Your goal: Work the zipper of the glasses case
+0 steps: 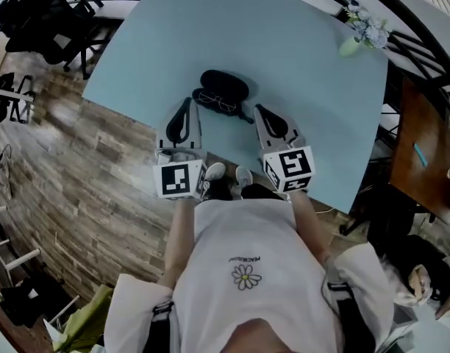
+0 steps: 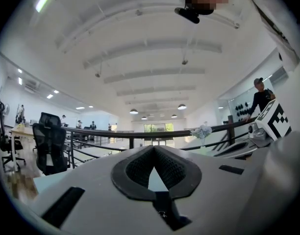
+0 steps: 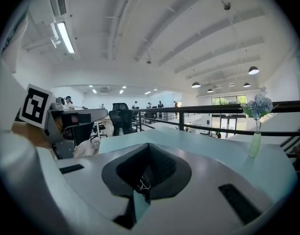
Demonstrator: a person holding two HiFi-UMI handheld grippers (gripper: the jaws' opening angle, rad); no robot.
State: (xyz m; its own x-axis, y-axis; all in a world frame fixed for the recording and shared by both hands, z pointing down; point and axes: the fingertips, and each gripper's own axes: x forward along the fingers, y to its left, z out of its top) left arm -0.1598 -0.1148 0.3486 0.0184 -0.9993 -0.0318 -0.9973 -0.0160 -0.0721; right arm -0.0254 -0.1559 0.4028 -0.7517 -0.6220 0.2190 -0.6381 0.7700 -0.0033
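Jaws pressed together on both sides, nothing gripped. Left gripper (image 1: 186, 103) and right gripper (image 1: 260, 110) flank the open glasses case (image 1: 223, 90), which lies on the table (image 1: 298, 50) just ahead of both tips, between them, untouched.

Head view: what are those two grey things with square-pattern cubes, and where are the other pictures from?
They are pinching tools a person holds: the left gripper and the right gripper. A camera on the person's head took this picture, looking down. A camera on each gripper took the other two, looking along its jaws. On the blue table lies an open black glasses case with glasses inside; a flower vase stands far off. Both grippers are shut, holding nothing.
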